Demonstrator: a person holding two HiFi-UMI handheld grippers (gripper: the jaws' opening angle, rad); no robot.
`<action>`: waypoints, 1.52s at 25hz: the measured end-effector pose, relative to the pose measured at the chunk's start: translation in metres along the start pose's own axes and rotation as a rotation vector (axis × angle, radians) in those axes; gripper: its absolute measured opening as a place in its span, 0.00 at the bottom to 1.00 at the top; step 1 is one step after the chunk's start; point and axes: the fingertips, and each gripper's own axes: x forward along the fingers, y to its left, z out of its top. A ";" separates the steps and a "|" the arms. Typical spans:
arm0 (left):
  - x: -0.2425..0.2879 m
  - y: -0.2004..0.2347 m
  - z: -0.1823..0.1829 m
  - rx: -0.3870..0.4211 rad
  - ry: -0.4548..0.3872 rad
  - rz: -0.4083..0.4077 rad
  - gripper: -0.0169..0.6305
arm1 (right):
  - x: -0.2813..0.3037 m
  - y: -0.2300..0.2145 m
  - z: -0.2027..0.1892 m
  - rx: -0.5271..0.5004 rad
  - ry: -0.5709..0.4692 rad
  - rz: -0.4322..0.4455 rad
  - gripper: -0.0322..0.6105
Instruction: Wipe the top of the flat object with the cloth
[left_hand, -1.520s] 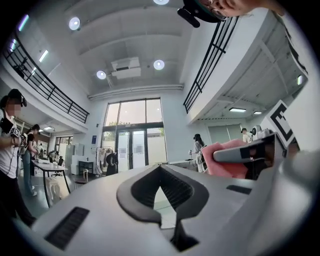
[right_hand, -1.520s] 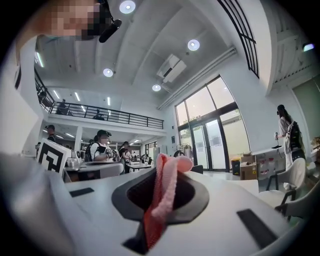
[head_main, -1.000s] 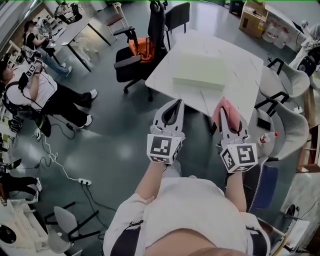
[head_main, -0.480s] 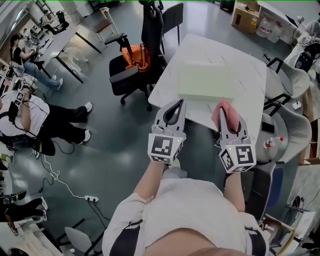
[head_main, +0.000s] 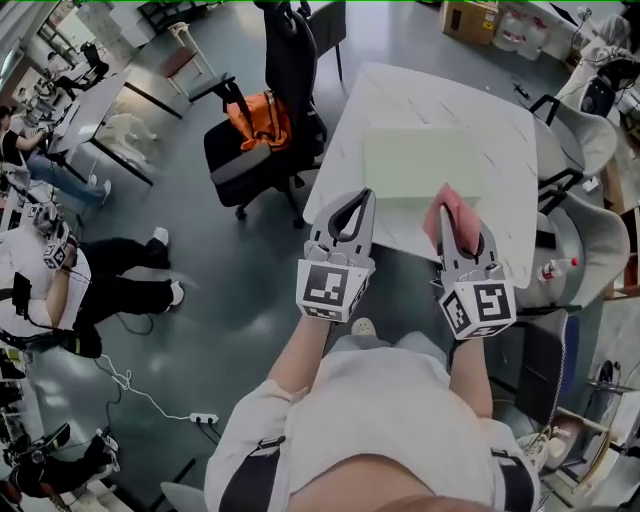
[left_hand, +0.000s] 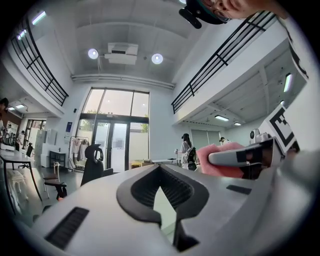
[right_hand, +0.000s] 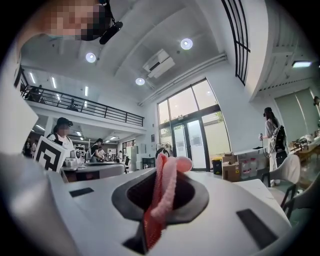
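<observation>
Evidently early stage. Right gripper clamps the pink cloth at the near right corner of the pale flat object on the white table. Left gripper, jaws together and empty, hangs off the table's near edge. No contact seen; I judge the whole wipe remains.

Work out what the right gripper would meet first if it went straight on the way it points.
Probably the near edge of the flat green object on the table: the right gripper, shut on the pink cloth, points at it. Height is unclear.
</observation>
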 end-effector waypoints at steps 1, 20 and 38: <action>0.001 0.004 -0.002 -0.002 0.000 -0.004 0.05 | 0.003 0.002 -0.001 -0.003 0.003 -0.001 0.10; 0.081 0.066 -0.026 -0.059 0.038 0.010 0.05 | 0.106 -0.032 -0.007 0.011 0.046 -0.001 0.10; 0.184 0.118 -0.061 -0.090 0.114 0.126 0.05 | 0.246 -0.086 -0.026 0.048 0.114 0.167 0.10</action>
